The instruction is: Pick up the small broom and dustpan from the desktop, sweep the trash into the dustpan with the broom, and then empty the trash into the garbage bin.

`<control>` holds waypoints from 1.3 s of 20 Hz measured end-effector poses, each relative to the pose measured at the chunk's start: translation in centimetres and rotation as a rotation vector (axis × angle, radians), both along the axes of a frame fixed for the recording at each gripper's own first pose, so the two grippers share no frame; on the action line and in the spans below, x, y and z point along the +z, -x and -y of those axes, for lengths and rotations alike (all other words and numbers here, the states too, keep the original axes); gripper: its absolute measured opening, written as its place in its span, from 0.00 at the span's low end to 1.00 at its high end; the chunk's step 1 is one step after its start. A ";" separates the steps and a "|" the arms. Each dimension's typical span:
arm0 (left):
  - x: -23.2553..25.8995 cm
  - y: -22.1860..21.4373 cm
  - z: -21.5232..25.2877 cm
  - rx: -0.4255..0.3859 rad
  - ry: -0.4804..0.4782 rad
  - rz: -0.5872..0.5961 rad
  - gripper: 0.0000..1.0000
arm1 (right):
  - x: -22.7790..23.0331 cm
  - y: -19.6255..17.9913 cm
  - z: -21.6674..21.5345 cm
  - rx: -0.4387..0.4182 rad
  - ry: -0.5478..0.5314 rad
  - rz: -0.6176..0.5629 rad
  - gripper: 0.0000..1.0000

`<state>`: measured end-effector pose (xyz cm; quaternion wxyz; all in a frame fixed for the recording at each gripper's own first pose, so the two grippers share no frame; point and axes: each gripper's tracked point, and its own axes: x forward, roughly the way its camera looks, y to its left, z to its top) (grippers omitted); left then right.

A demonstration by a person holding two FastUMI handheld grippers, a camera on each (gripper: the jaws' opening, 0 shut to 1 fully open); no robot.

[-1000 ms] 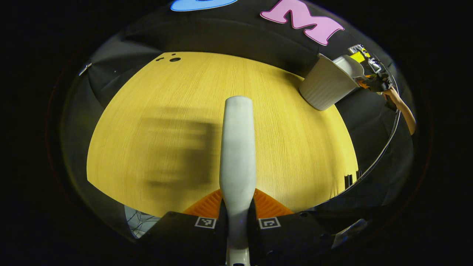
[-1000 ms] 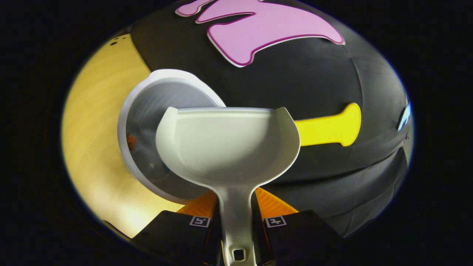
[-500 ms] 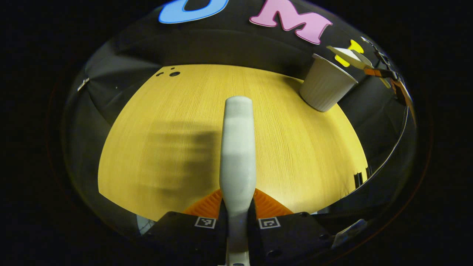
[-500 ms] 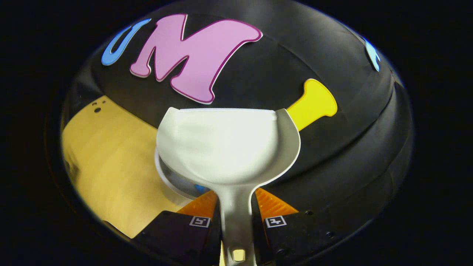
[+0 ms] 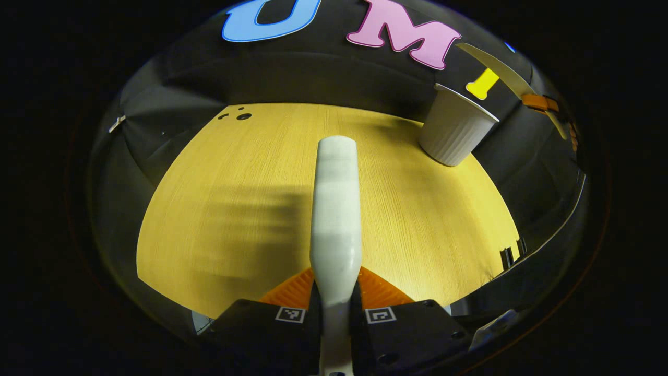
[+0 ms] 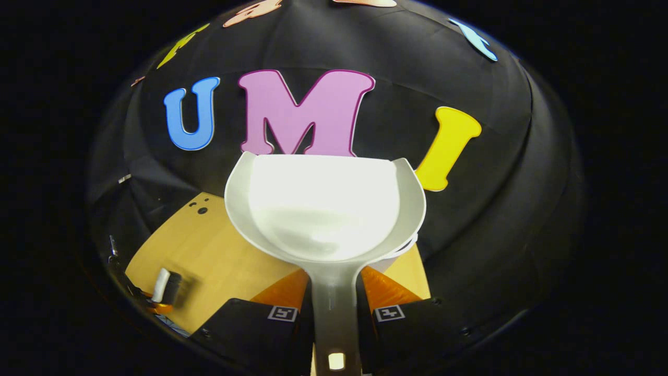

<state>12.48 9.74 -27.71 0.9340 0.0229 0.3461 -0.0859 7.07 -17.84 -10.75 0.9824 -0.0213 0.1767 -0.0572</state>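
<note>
Left claw (image 5: 334, 308) clenched on the broom (image 5: 336, 209) handle; the broom sticks forward above the worktop (image 5: 407, 219), well apart from the garbage bin (image 5: 454, 128). The bin stands upright at the worktop's far right corner, by the booth wall. Right claw (image 6: 334, 313) clenched on the dustpan (image 6: 323, 209) handle; the pan is roughly level and looks empty, nothing visible in its scoop. In the left gripper view the dustpan (image 5: 493, 65) is just above and right of the bin, off its rim, not touching. In the right gripper view most of the bin is hidden under the pan; only a pale sliver below the pan's right edge could be its rim. The worktop near the bin shows no trash.

Step, as judged: the emptying looks done, pan off the bin. Next move likely calls for carrying pan and broom away from the bin, lowering both flat onto open worktop, then releasing each claw without knocking the bin.
</note>
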 end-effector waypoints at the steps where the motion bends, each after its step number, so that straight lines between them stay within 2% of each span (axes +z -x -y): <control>1: -0.1 0.1 -0.4 0.002 -0.003 0.001 0.27 | -0.1 -0.2 0.3 0.017 -0.018 -0.005 0.39; 4: -0.8 0.6 -1.7 0.009 -0.015 -0.011 0.27 | -0.3 0.1 0.6 0.093 -0.026 -0.063 0.39; 6: -1.3 0.7 -2.8 0.019 -0.021 -0.015 0.27 | -1.2 -0.1 0.1 0.111 -0.026 -0.095 0.39; 7: -1.6 0.6 -3.4 0.028 -0.023 -0.018 0.27 | -1.6 -0.3 0.0 0.119 -0.034 -0.110 0.42; 8: -1.8 0.6 -3.8 0.039 -0.026 -0.020 0.28 | -2.0 -0.1 -0.2 0.130 -0.042 -0.130 0.39; 10: -2.5 0.3 -4.6 0.051 -0.031 -0.028 0.27 | -5.5 0.5 -1.0 0.156 -0.053 -0.184 0.36; 15: -3.7 -2.0 -4.4 0.083 0.002 -0.068 0.26 | -14.6 1.4 -4.5 0.174 -0.109 -0.326 0.39; 20: -5.4 -5.3 -3.5 0.097 -0.049 -0.090 0.27 | -23.5 1.4 -5.2 0.144 -0.150 -0.478 0.36; 22: -5.9 -6.3 -3.1 0.092 -0.090 -0.097 0.28 | -25.6 2.1 -4.4 0.134 -0.155 -0.518 0.39; 26: -5.8 -7.9 -3.3 0.104 -0.150 -0.098 0.27 | -27.3 2.5 -3.7 0.141 -0.116 -0.556 0.39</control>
